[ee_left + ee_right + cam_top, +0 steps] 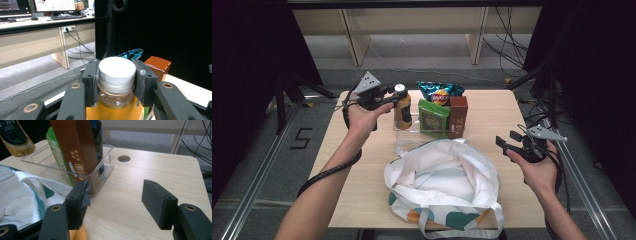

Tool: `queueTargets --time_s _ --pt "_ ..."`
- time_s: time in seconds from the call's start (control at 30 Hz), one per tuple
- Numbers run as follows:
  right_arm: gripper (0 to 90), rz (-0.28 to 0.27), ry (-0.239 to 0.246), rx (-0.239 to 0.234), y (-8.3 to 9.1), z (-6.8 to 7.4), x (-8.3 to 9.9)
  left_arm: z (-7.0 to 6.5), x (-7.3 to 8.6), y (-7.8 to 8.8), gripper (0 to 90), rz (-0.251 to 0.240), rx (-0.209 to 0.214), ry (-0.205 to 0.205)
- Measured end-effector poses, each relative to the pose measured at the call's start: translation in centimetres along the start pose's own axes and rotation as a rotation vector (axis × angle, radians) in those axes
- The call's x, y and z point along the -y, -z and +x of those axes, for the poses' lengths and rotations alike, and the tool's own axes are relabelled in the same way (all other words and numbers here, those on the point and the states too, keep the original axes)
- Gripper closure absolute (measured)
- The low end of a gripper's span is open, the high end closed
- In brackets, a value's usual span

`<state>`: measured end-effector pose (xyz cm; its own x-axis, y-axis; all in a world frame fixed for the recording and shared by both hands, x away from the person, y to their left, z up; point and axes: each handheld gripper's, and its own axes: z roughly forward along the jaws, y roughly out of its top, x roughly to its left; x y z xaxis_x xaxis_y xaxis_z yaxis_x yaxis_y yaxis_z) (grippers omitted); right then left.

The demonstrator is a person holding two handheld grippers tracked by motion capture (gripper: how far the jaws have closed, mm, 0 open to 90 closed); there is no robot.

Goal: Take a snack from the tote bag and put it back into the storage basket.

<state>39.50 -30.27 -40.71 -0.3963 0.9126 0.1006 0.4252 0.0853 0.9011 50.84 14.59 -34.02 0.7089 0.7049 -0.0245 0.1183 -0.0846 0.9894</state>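
Observation:
My left gripper (395,94) is shut on the white cap of a bottle of orange-yellow drink (402,111), which is upright at the left end of a clear plastic tray (408,128). In the left gripper view both pads press on the sides of the cap (117,71). I cannot tell whether the bottle rests on anything. In the tray are a blue chips bag (440,91), a green pack (433,117) and a brown box (458,115). My right gripper (508,142) hovers open at the table's right side, with nothing between its jaws (116,195).
A white tote bag (444,187) with teal and orange patches lies open at the front middle of the wooden table (497,112). The right gripper view has the brown box (75,147), the tray's end (103,171) and a round hole (124,158) in the tabletop.

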Motion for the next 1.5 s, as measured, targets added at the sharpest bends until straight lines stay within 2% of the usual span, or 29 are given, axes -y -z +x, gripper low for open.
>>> queueTargets --time_s 0.1,0.27,0.3,0.4,0.43,0.53,0.6,0.77,0.83,0.9,1.03,1.07,1.23,1.3,1.33,1.5 --pt "39.8 0.002 -0.004 -0.001 0.0 0.1 0.0 0.1 0.1 -0.2 58.9 -0.006 -0.004 0.008" --pt "39.8 0.002 -0.017 -0.005 0.1 0.2 -0.1 0.3 0.2 -0.4 58.9 0.005 -0.015 -0.008" --pt "39.8 0.006 -0.020 -0.009 0.1 0.2 0.0 0.4 0.3 -0.5 58.9 0.006 -0.019 -0.001" --pt "39.8 0.000 0.001 0.001 0.1 -0.1 0.0 0.7 0.6 -0.6 58.9 0.010 -0.026 0.001" --pt "39.8 -0.009 -0.011 -0.012 0.1 0.0 0.0 0.8 0.7 -0.7 58.9 0.013 -0.029 0.002" --pt "39.8 -0.008 -0.011 -0.011 0.1 0.0 0.0 0.8 0.8 -0.7 59.0 0.009 -0.032 0.011" --pt "39.8 0.001 0.004 -0.001 0.1 -0.1 0.0 0.9 0.9 -0.7 58.9 0.003 -0.033 0.019" --pt "39.8 -0.001 0.017 0.002 0.0 -0.2 0.1 0.9 0.9 -1.0 58.9 0.010 -0.039 0.009" --pt "39.8 -0.003 0.018 -0.005 0.0 -0.1 0.1 0.9 0.9 -1.0 58.9 0.007 -0.041 0.011" --pt "39.8 0.011 -0.011 -0.004 0.2 0.1 0.0 1.0 1.0 -1.1 58.9 0.006 -0.043 0.008" --pt "39.8 0.004 0.005 -0.008 0.1 0.0 0.1 1.0 1.0 -1.3 58.9 0.008 -0.045 0.006" --pt "39.8 -0.016 0.009 0.011 -0.1 0.0 0.2 0.9 1.1 -1.3 58.9 0.008 -0.044 0.012" --pt "39.8 -0.016 0.012 0.003 0.0 0.0 0.2 0.9 1.2 -1.6 58.9 0.013 -0.034 0.011" --pt "39.8 -0.009 -0.001 0.004 -0.1 0.1 0.2 0.9 1.2 -1.6 58.9 0.012 -0.034 0.014" --pt "39.8 0.013 -0.001 -0.008 0.0 0.0 0.2 0.9 1.3 -1.7 58.9 0.013 -0.036 0.009" --pt "39.8 0.016 -0.005 -0.002 0.1 0.1 0.1 1.0 1.4 -1.9 58.9 0.020 -0.039 0.007"
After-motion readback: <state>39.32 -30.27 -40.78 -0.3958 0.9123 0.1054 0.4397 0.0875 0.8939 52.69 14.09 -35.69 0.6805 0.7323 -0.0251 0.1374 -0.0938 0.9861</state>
